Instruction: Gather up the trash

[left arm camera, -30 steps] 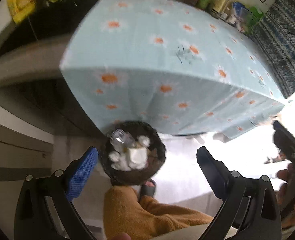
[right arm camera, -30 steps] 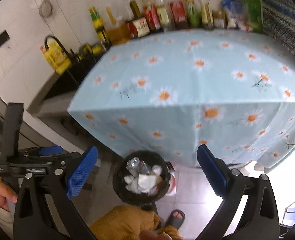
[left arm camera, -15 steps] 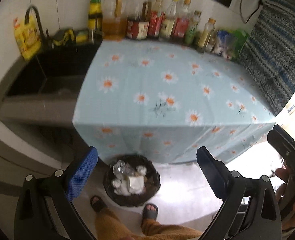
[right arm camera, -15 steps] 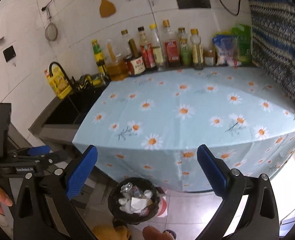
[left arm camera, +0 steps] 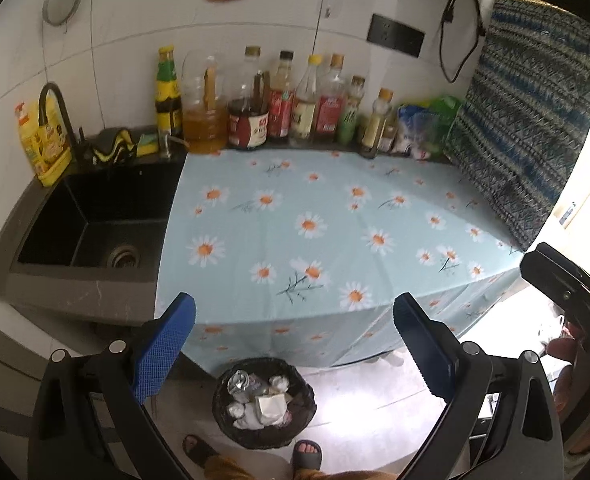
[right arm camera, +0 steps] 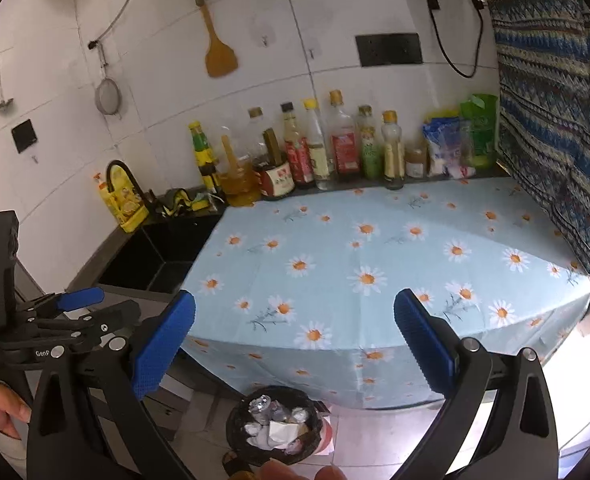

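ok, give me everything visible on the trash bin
The trash bin is a small round bin lined with a black bag, standing upright on the light tiled floor just in front of the counter's hanging daisy cloth. It is open-topped and nearly full: crumpled white paper, tissue wads and a clear crushed plastic item. The person's sandalled feet stand close beside it. Neither claw touches it.

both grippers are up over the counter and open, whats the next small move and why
Probably none beyond lowering both to rest. The left gripper and right gripper are open with nothing between the fingers, the daisy tablecloth shows no loose trash in either view, and the trash bin on the floor already holds crumpled paper and a clear plastic piece. Collecting looks finished; a scan along the bottles could confirm.
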Tool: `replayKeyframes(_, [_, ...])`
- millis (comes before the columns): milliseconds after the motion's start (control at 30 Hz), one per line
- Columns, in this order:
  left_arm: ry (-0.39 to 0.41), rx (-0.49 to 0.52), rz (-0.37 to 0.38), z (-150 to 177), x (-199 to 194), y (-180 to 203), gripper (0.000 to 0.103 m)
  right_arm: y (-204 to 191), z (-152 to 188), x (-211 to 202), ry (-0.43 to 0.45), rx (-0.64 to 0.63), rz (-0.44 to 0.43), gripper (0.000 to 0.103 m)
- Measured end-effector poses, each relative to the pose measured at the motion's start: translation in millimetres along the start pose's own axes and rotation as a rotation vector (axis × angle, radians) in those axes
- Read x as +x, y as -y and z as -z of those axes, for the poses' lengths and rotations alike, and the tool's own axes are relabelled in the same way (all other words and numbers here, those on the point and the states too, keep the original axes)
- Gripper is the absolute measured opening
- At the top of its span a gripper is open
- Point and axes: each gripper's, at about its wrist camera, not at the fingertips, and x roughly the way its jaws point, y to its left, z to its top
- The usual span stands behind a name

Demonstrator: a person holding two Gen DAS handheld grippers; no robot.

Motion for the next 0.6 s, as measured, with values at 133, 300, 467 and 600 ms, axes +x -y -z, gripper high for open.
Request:
replayKeyframes(133, [0.028, -0.010, 0.017, -5, -10, 1, 0.096, -5, -8, -4, 0.000, -0.018, 0.017, 0.099])
replayKeyframes(300, [0.050, 0.018, 0.011, -9, -17, 10, 0.096, -8, -10, -6, -0.006, -0.038, 0.043, 0.099])
replayKeyframes(467, [0.053, 0.013, 0.027, -8, -16, 15, 0.096, -2, -7, -2, -0.026, -0.028, 0.047, 0.099])
replayKeyframes(600, [0.048, 0.018, 0.027, -5, -17, 17, 0.096, 2, -3, -5, -0.020, -0.020, 0.049, 0.099])
